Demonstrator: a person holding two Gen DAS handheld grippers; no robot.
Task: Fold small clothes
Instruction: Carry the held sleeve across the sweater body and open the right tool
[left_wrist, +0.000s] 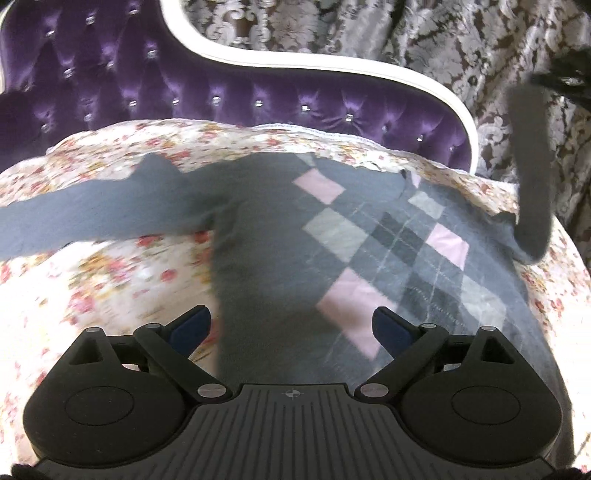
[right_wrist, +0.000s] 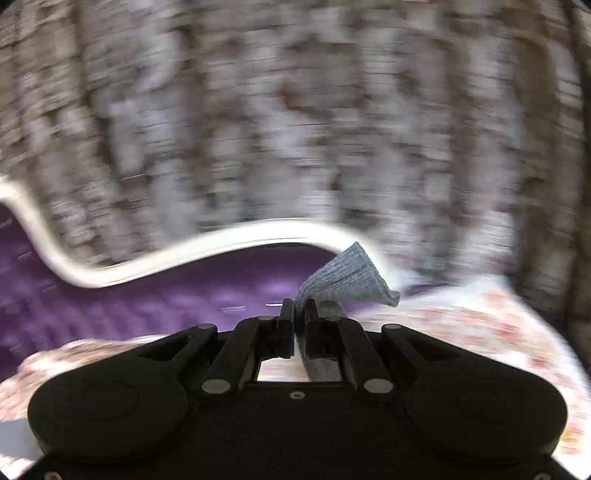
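Note:
A small grey sweater (left_wrist: 266, 236) with pink and grey diamonds lies on the floral bedspread (left_wrist: 110, 280). One sleeve (left_wrist: 74, 218) stretches out flat to the left. The other sleeve (left_wrist: 532, 166) is lifted up at the right. My left gripper (left_wrist: 291, 328) is open and empty, hovering just above the sweater's body, with blue pads (left_wrist: 192, 328). My right gripper (right_wrist: 299, 314) is shut on the grey ribbed cuff (right_wrist: 347, 277) of the lifted sleeve, held above the bed.
A purple tufted headboard (left_wrist: 184, 96) with a white frame (left_wrist: 332, 70) stands behind the bed. Grey patterned curtains (left_wrist: 443, 44) hang beyond it. The bedspread's edge drops off at the right (left_wrist: 569, 273). The right wrist view is blurred.

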